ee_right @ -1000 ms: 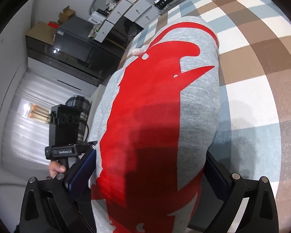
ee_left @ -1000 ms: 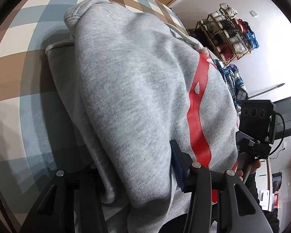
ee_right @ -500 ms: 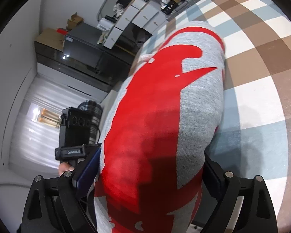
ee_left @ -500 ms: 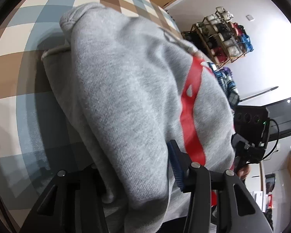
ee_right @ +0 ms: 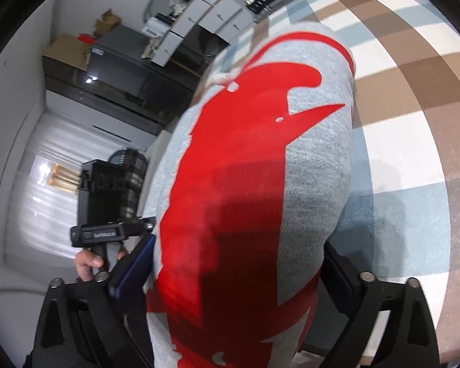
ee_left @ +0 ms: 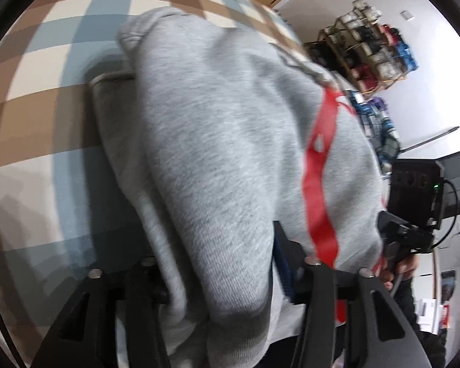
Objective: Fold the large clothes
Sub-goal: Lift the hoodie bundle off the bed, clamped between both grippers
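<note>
Left wrist view shows a grey sweatshirt (ee_left: 217, 159) bunched into a thick fold that fills most of my picture and lies on a bench (ee_left: 46, 70) covered in a brown, blue and cream check cloth. A narrow red stripe of its printed design runs down the right side of the fold. My left hand-held gripper (ee_left: 220, 276) straddles the near end of that fold; its jaws have just been opening, the fabric sits between them, and the blue pad on the right finger stands beside the cloth, though I cannot tell for certain whether it presses on it. This picture is somewhat blurred. At the right edge I see the other hand-held gripper's black body with a hand (ee_left: 398, 270) around its handle, and behind it a wooden rack (ee_left: 371, 52) of folded items against a white wall. Right wrist view shows the same sweatshirt (ee_right: 260, 184) from its other side, with a large red print across the grey cloth. My right hand-held gripper (ee_right: 239, 270) is spread to its widest, one finger on either side of the bulky fold, and the fabric fills the whole gap between the pads. At left, a hand (ee_right: 89, 260) grips the left tool's handle, with dark cabinets (ee_right: 116, 82) and white drawers beyond.
</note>
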